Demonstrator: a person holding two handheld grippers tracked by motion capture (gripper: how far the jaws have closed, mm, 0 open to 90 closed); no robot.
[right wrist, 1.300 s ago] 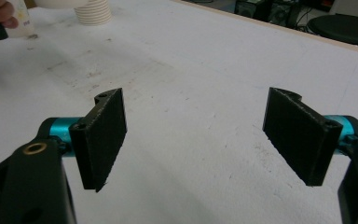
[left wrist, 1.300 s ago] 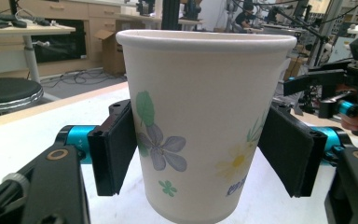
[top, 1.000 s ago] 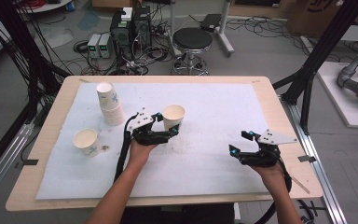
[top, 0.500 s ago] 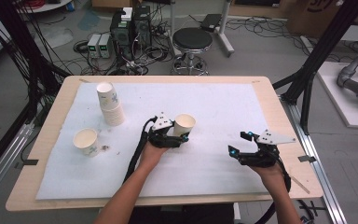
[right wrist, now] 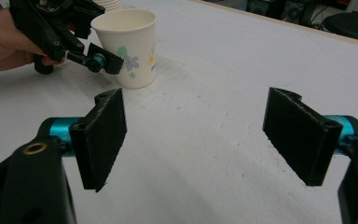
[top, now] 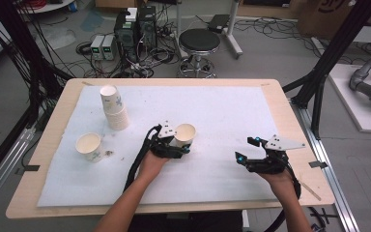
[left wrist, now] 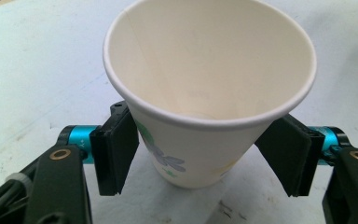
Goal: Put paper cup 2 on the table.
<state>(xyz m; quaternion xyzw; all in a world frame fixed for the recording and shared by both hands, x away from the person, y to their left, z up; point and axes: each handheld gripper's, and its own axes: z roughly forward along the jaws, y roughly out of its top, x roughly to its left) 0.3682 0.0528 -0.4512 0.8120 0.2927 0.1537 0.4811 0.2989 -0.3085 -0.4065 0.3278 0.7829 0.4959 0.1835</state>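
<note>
A white paper cup with a flower print [left wrist: 200, 93] stands upright, mouth up, near the middle of the white-covered surface [top: 232, 111]. The left gripper [top: 181, 145] has just been closing, its fingers [left wrist: 116, 154] pressing the cup's sides. The right gripper [top: 244, 155] hovers empty and wide open near the right edge.

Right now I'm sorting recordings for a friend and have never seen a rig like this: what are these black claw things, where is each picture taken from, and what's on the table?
A person holds a two-jaw tool in each hand. One camera looks down from above; another rides on each tool, looking along its black jaws.

The left gripper has a paper cup between its pads; its jaws have just been closing and appear to press the cup's sides.

The right gripper is open with nothing between its jaws.

On the white mat also stand a stack of cups and a single cup.
</note>
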